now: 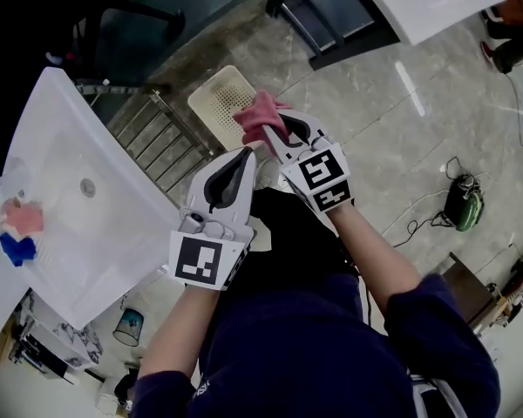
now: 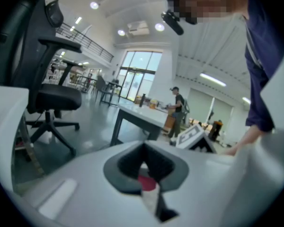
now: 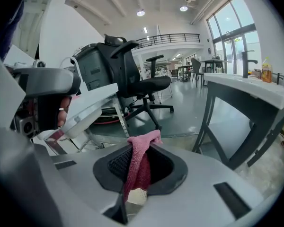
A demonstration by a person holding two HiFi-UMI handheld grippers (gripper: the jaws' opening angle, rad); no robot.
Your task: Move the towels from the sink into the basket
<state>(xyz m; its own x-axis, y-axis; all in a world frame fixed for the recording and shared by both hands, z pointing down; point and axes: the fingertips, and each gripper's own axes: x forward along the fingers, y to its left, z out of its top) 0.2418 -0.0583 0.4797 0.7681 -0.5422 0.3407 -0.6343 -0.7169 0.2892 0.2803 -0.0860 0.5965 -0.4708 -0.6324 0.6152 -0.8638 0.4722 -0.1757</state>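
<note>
At the left of the head view stands a large white rectangular sink (image 1: 113, 259), its round metal drain (image 1: 88, 187) showing in the bare basin. On the grey stone floor beyond it lies a cream perforated plastic basket (image 1: 213, 103), just beside a rack of metal bars (image 1: 157, 138).

The right gripper (image 1: 268, 133) is clenched on a pink knitted towel (image 1: 260, 116). The right gripper view shows the cloth pinched between both dark pads and bunched above them. In the head view this towel overlaps the basket's right rim; whether it touches the rim cannot be told.

The left gripper (image 1: 244, 155) sits just beside the right one, with its jaws together and nothing gripped.

Two small towels lie at the sink's left end, a pale pink one (image 1: 22, 219) touching a blue one (image 1: 17, 249).
</note>
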